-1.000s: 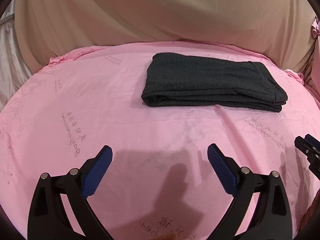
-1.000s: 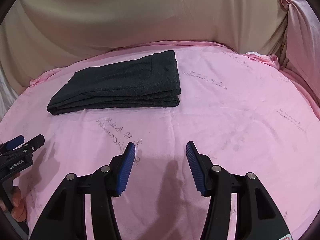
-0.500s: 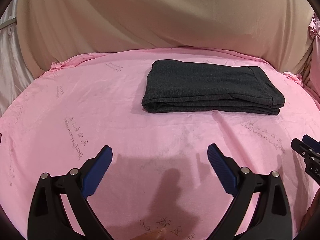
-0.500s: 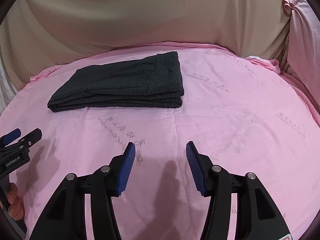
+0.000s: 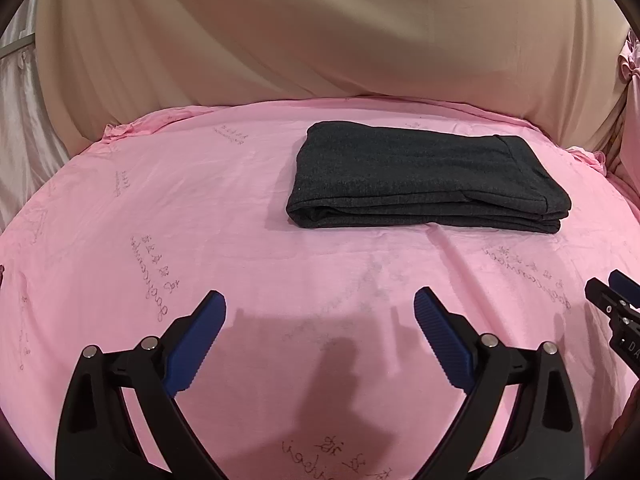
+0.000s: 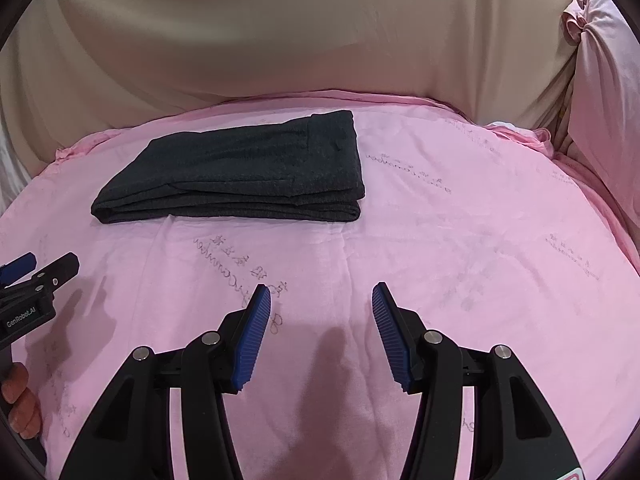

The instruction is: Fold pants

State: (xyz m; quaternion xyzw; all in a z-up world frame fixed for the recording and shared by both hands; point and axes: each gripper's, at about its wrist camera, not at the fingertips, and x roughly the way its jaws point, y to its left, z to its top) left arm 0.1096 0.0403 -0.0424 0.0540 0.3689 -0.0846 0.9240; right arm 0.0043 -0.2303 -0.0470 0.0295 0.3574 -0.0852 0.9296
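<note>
— How many garments lie there?
— One pair of folded pants (image 5: 424, 178) on one pink sheet (image 5: 200, 208).
— Grippers?
— Two: the left gripper (image 5: 320, 334) and the right gripper (image 6: 321, 322), each with two blue pads.
— Hands?
— One hand (image 6: 18, 400), only partly seen at the frame's edge.
— Backdrops?
— One beige drape (image 5: 320, 40), and what may be a second pink cloth (image 6: 600, 100).

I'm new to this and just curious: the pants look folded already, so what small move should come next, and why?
Probably none on the pants: they lie in a neat stack on the pink sheet, untouched. Both the left gripper and right gripper are open and empty, short of the pants, so I'd pull them back a little.
</note>
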